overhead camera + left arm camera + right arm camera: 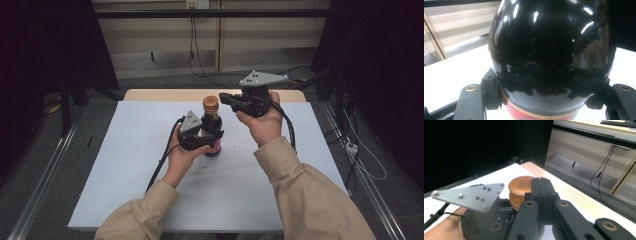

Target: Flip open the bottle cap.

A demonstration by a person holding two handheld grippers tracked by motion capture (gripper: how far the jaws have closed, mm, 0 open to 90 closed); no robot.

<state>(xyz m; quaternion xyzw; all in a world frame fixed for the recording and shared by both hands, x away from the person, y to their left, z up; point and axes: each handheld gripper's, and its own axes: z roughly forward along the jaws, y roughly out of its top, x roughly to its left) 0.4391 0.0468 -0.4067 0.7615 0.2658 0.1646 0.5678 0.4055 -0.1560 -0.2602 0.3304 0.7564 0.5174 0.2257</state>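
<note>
Bottle point(212, 127): upright near the middle of the table point(125, 165), a little toward the far side.
Left gripper point(210, 140): clamped round the bottle's lower body from the left, jaws pressing on either side just above the label point(544, 113).
Right gripper point(224, 97): raised beside the cap point(210, 103), just right of it, jaws pressed together with nothing between them.
Weight: looks full of dark liquid, so I'd judge it fairly heavy and top-steady only while that low clamp holds.
Surface: glossy, hard and smooth, likely glass or stiff plastic; slippery under the pads, and breakable if it tips.
Where to hold: the body, as the left gripper does now; the ribbed cap offers the better bite for any twisting.
Look: nearly black, rounded shoulders full of bright reflections, a red and cream label band low down, an orange-brown cap with a stamped top.
Risk: a jaw sliding on the curved shoulder.
</note>
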